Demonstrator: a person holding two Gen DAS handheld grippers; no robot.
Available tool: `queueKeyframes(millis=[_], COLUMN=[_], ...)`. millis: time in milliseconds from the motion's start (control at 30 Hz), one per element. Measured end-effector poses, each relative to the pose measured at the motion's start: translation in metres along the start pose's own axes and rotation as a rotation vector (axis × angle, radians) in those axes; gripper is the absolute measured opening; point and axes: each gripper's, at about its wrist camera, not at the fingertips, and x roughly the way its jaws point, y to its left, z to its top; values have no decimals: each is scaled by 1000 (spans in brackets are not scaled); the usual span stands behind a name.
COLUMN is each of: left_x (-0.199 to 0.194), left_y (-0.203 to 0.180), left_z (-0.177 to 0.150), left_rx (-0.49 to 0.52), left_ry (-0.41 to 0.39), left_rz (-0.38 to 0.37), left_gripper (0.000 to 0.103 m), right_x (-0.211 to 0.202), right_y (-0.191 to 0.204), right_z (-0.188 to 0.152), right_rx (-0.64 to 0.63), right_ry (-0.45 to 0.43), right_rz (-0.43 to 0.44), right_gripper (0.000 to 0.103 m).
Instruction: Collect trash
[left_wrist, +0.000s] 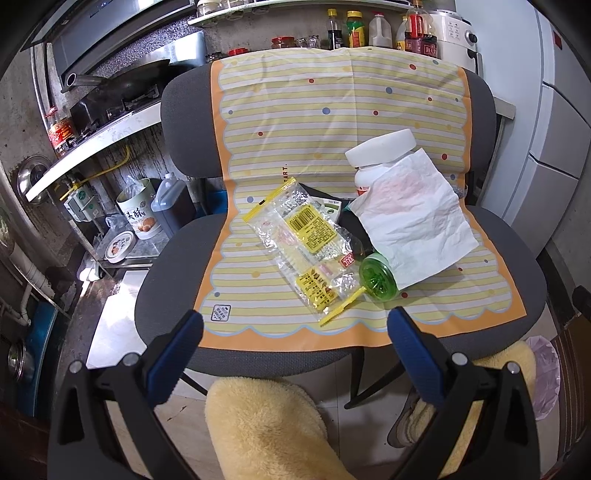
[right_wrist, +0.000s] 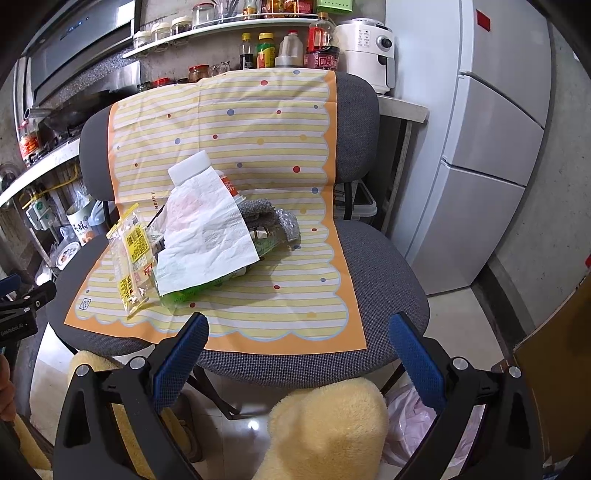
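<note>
Two grippers hang before the front edge of the grey chair (right_wrist: 380, 266), and you hold both with fingers spread wide and nothing between them: your left gripper (left_wrist: 295, 328) and your right gripper (right_wrist: 299, 332). Trash lies heaped on the striped mat (left_wrist: 280, 155) that drapes the seat and backrest — a clear wrapper (left_wrist: 306, 240) with yellow labels on the left, a crumpled white tissue (left_wrist: 413, 221) draped over a green bottle (left_wrist: 378, 280), and a white-capped jar (left_wrist: 380, 147) leaning at the backrest. Bare mat lies open at the heap's right side and along the scalloped front border; the tissue covers much of the pile. Fuzzy yellow slippers (right_wrist: 328, 432) stand just below the seat edge, and a pink bag (left_wrist: 543, 376) sits on the floor at the right.
</note>
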Motion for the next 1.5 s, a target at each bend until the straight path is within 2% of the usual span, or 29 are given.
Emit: queueKeyframes(millis=[1500], left_x=[-3], left_y=[6], left_z=[4], left_rx=[-11], left_ry=[-3], left_rz=[3], left_gripper=[97], right_x=[3], right_y=[3], right_z=[-1], right_rx=[-4], right_ry=[6], right_rz=[3], right_gripper=[97])
